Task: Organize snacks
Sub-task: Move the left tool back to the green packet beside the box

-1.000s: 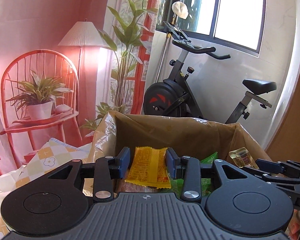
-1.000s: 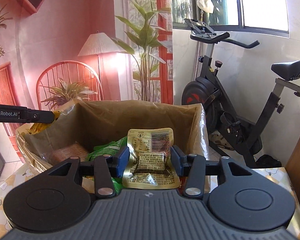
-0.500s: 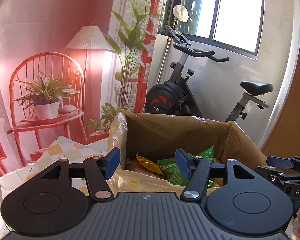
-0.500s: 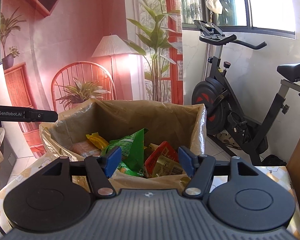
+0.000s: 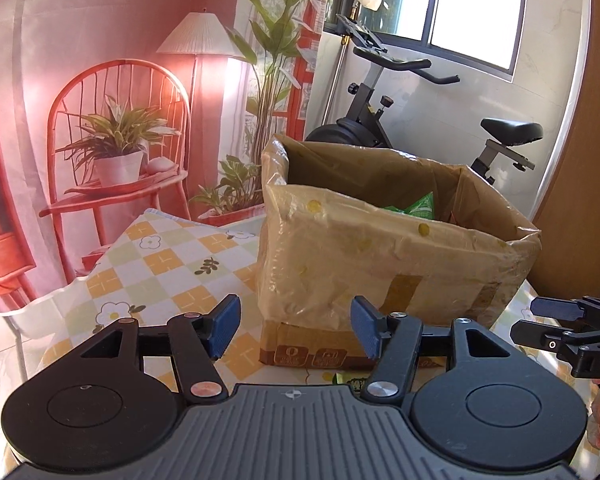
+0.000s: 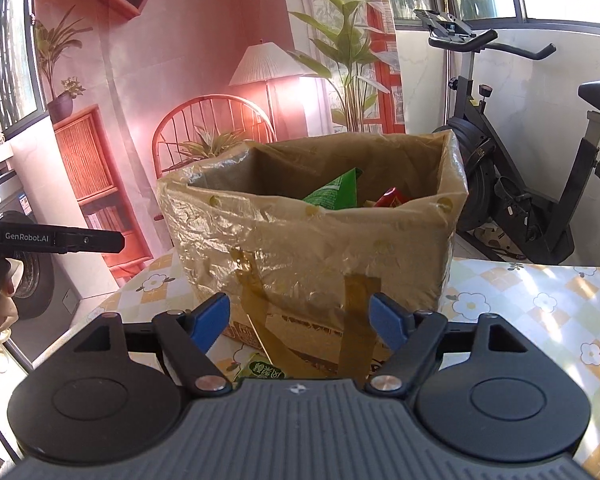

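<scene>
both drops done: green and red packets sit in the lined cardboard box (image 6: 312, 240). left gripper (image 5: 294, 326) and right gripper (image 6: 300, 322) wide, empty, right's jaws just opened further. green packet (image 6: 260, 370) on table, probably next.

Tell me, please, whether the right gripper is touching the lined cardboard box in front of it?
Apart. In the right wrist view the right gripper stands open short of the box, with tablecloth visible between, nothing in its jaws.
</scene>
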`<state>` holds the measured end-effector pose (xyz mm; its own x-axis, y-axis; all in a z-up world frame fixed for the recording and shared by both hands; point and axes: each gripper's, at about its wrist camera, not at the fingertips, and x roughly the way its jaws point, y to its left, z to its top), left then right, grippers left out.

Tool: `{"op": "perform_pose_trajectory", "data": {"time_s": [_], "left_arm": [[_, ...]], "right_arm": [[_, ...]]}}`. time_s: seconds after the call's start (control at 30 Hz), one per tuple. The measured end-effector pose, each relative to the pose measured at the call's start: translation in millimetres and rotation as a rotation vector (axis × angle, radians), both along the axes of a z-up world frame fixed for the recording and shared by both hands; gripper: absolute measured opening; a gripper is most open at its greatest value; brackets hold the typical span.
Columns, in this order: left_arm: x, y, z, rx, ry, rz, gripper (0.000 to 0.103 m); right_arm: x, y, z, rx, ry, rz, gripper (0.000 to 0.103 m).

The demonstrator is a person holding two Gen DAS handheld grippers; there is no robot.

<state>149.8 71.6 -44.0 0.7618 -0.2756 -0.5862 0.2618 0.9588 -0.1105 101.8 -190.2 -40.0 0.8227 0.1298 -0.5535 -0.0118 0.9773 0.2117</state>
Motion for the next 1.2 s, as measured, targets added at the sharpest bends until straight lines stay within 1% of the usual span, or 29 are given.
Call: {"op": "perform_pose_trajectory", "data": {"time_s": [0.17,0.27,0.33,0.43,0.53,0.77,0.9,1.2], "left_arm": [[-4.6,15.2,-36.9,0.023,0.074,0.037,0.063],[-1.6,17.1,-52.1,0.039,0.088,0.042,0.063],[5.2,16.0,-63.6,0.034,0.116,0.044,0.063],[12.3,13.3,-80.2,0.015,0.162,0.032,0.063],[16.4,5.9,-93.4,0.021,0.184,0.008,0.063],[35.4,-18.9,-117.0,-0.001,0.239,-0.053,0.063],[48.2,-31.7,-131.6,-0.039,0.285,-0.077,0.062],[72.8,-54.9,-155.3,-0.087,0.340,-0.120,0.062]], "right_arm": [[-4.5,8.2,-33.7,0.026,0.067,-0.007,0.079],[0.5,14.3,-50.7,-0.003,0.098,0.002,0.079],[4.9,18.5,-62.5,-0.034,0.118,0.012,0.076],[12.7,23.3,-81.4,-0.051,0.150,0.034,0.072],[17.8,28.0,-97.6,-0.072,0.180,0.061,0.065],[34.3,32.0,-119.5,-0.088,0.206,0.101,0.057],[45.2,38.7,-129.8,-0.131,0.218,0.152,0.055],[64.5,53.7,-144.4,-0.195,0.205,0.252,0.054]]}}
